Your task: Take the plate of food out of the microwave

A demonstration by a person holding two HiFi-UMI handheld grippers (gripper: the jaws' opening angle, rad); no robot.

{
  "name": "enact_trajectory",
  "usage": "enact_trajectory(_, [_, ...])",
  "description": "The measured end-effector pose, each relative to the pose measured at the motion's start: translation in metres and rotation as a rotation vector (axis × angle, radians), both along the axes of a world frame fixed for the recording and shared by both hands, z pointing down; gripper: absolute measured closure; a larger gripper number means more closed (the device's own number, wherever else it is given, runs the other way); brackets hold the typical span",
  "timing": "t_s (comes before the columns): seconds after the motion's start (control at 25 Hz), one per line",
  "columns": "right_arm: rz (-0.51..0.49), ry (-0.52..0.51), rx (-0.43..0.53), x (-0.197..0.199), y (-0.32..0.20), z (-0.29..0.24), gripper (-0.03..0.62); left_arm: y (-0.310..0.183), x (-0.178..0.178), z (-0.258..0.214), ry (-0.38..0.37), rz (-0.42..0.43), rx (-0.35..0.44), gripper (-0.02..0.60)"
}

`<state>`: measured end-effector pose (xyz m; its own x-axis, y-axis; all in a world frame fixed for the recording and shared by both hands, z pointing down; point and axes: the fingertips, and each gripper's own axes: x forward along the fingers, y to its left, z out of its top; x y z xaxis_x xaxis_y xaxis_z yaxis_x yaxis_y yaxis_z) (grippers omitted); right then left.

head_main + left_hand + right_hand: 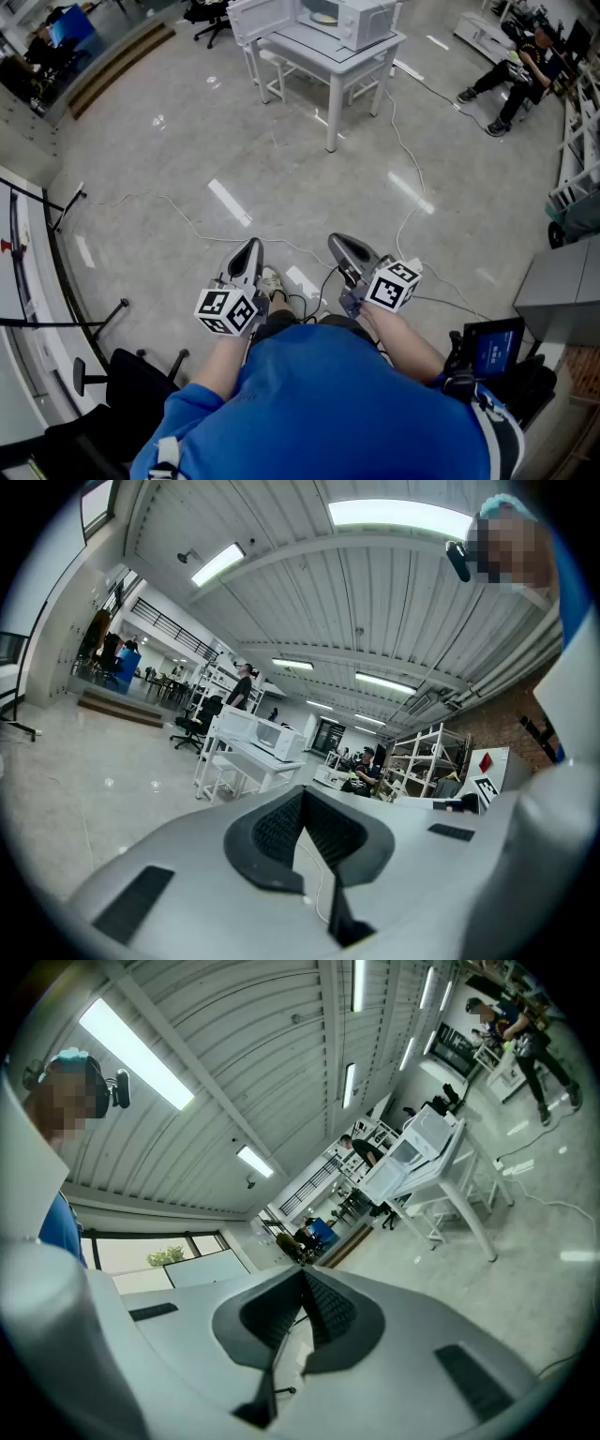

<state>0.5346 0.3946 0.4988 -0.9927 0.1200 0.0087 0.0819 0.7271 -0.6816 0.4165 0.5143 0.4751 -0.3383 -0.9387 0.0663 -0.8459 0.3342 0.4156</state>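
Observation:
The white microwave (364, 21) stands on a white table (330, 54) far ahead, its door (259, 17) swung open to the left. Inside it a pale plate (324, 17) shows; the food is too small to make out. My left gripper (251, 247) and right gripper (337, 242) are held close to my body, far from the table, both shut with nothing between the jaws. In the left gripper view the shut gripper (303, 793) points towards the distant microwave (265, 734). The right gripper view has the shut gripper (303, 1274) low, the microwave (427, 1138) far off.
Cables (405, 155) trail over the shiny floor between me and the table. A seated person (518, 67) is at the far right beside shelving (579, 169). An office chair (208, 13) stands behind the table, a black chair (120, 377) at my left, a screen (493, 345) at my right.

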Motion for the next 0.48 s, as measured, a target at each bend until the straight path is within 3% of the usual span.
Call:
enact_trajectory(0.2, [0.006, -0.007, -0.002, -0.027, -0.003, -0.004, 0.597, -0.006, -0.028, -0.005, 0.002, 0.007, 0.009, 0.572])
enact_trajectory(0.48, [0.006, -0.002, -0.006, -0.101, -0.03, 0.002, 0.597, -0.037, -0.101, 0.002, 0.015, 0.011, 0.021, 0.572])
